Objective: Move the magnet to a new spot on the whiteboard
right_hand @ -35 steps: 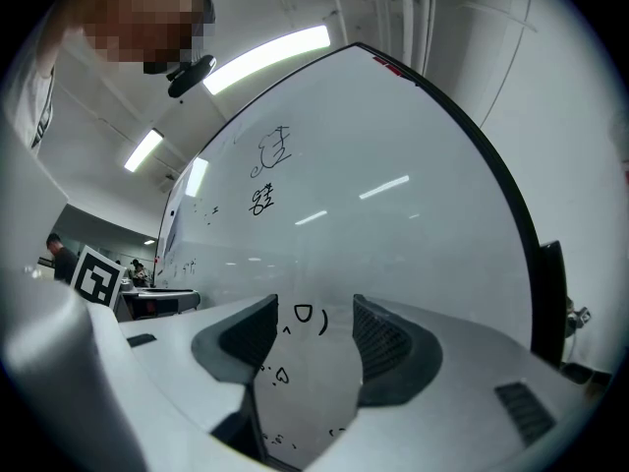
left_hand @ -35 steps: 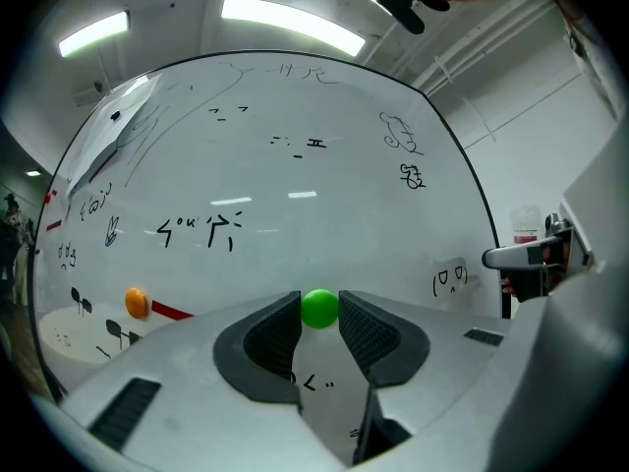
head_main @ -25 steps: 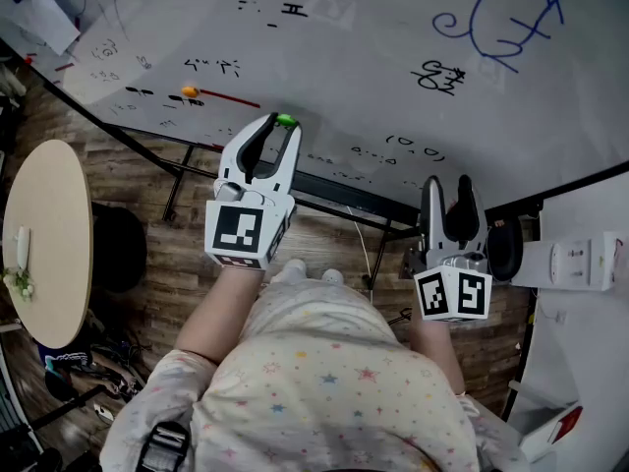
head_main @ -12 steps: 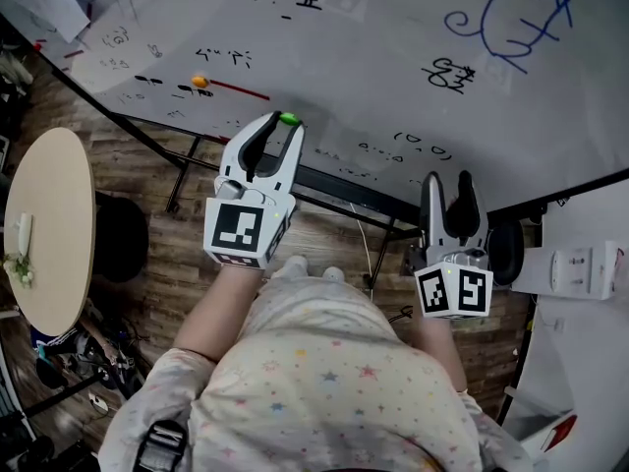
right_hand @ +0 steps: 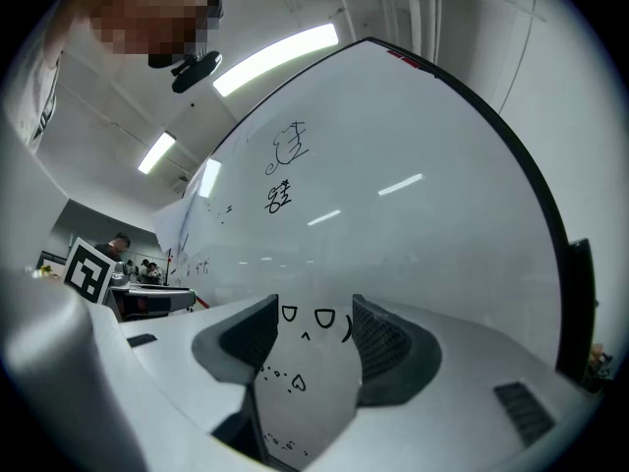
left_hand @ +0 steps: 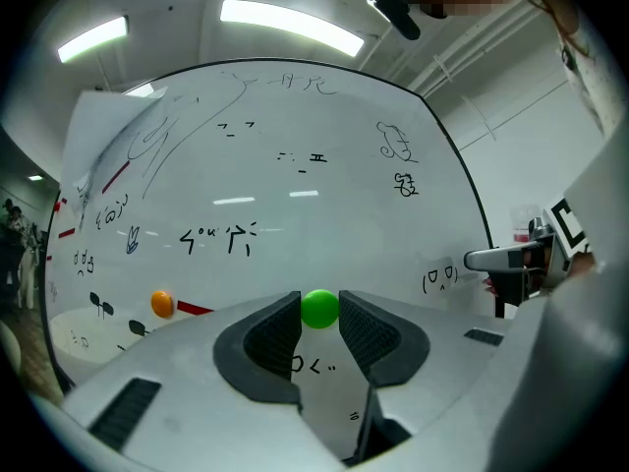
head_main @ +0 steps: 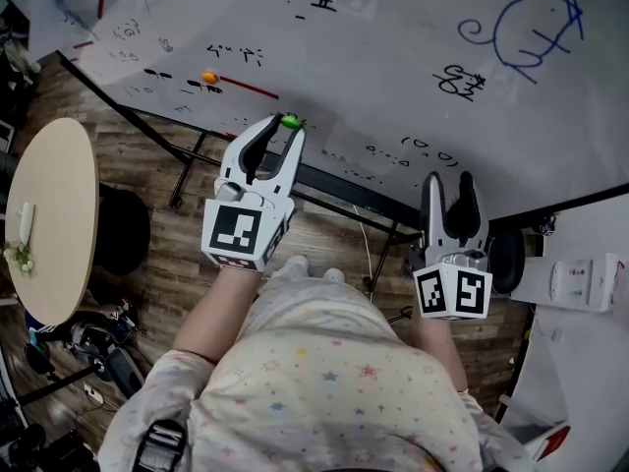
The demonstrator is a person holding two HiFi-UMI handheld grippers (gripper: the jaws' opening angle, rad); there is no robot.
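Left gripper (head_main: 282,126): jaws closed partway, pads pinching green magnet (left_hand: 319,308) at very tips, one pad each side. Magnet sits low on whiteboard (head_main: 373,57), near bottom frame (contact with board surface not clear from either view). Orange magnet (head_main: 208,77) further left on board, at end of red line (head_main: 248,88), well apart from green one. Right gripper (right_hand: 314,327): jaws moderately apart, nothing between, only board scribbles visible through gap. Both grippers point at board, right one off toward board's lower right edge.
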